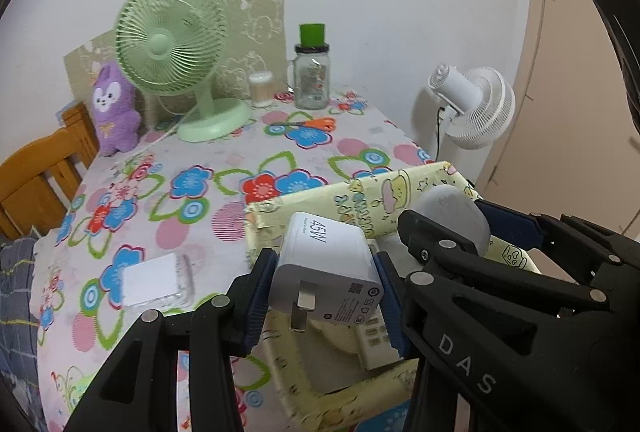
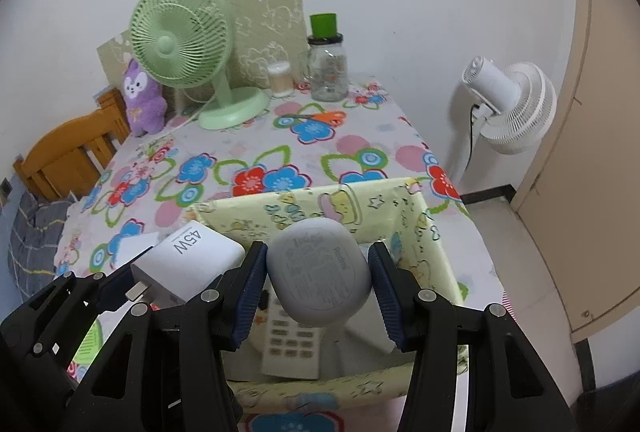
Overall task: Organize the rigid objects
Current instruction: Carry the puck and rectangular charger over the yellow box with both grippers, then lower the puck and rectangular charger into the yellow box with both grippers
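Note:
My left gripper (image 1: 324, 292) is shut on a white 45W charger (image 1: 326, 270) with its plug prongs pointing toward the camera, held above the near left part of a yellow patterned box (image 1: 360, 191). My right gripper (image 2: 318, 280) is shut on a grey rounded earbud case (image 2: 318, 272), held over the same yellow box (image 2: 304, 203). A white remote control (image 2: 292, 348) lies inside the box below the case. The charger (image 2: 192, 256) and left gripper appear at the left of the right wrist view; the grey case (image 1: 452, 216) shows at the right of the left wrist view.
The flowered tablecloth (image 1: 200, 191) carries a clear plastic case (image 1: 158, 282) with a white card, a green desk fan (image 1: 176, 47), a purple plush toy (image 1: 114, 107), orange scissors (image 1: 310, 123), a small jar (image 1: 261, 89) and a glass jar with a green lid (image 1: 312, 71). A white fan (image 2: 508, 107) stands beside the table, a wooden chair (image 2: 72, 155) at left.

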A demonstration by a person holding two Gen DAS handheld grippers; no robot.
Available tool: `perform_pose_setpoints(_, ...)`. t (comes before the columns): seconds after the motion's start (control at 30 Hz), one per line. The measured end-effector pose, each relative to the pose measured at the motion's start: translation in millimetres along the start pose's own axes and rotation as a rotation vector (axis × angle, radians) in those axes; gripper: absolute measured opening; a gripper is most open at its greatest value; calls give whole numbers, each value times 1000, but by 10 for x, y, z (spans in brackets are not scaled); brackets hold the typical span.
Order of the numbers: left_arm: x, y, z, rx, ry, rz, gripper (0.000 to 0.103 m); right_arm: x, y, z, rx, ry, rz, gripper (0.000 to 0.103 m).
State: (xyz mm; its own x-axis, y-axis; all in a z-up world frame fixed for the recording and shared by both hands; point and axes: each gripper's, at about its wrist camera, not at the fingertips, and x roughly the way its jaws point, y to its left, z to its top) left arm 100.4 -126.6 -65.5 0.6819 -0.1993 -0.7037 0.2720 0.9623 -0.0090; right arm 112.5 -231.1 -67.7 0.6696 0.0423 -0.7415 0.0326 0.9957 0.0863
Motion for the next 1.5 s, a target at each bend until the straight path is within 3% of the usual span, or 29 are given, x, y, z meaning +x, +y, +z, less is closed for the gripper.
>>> perform_pose_setpoints(0.43, 474, -204, 14, 19, 133, -68, 51, 356, -261, -41, 23, 84, 9, 55)
perform_pose_setpoints(0.8, 553, -252, 47, 37, 145, -19, 52, 483, -315, -3, 1, 98, 31, 55)
perform_pose_setpoints(0.93, 563, -245, 54, 28, 160, -33, 67, 484, -325, 1, 3, 94, 34, 55)
perform_pose_setpoints(1.03, 560, -247, 52, 25, 162, -37, 69, 487, -328, 0, 2, 93, 34, 55)
perform_pose_setpoints(1.17, 527, -265, 39, 39, 160, -38, 80, 482, -322, -4, 1, 96, 34, 55)
perform_pose_setpoints(1.37, 397, -243, -8, 70, 132, 17, 86, 462, -235, -28, -7, 97, 63, 55)
perform_pose_setpoints(1.5, 384, -213, -1, 81, 140, -14, 87, 460, -190, -22, -23, 98, 90, 56)
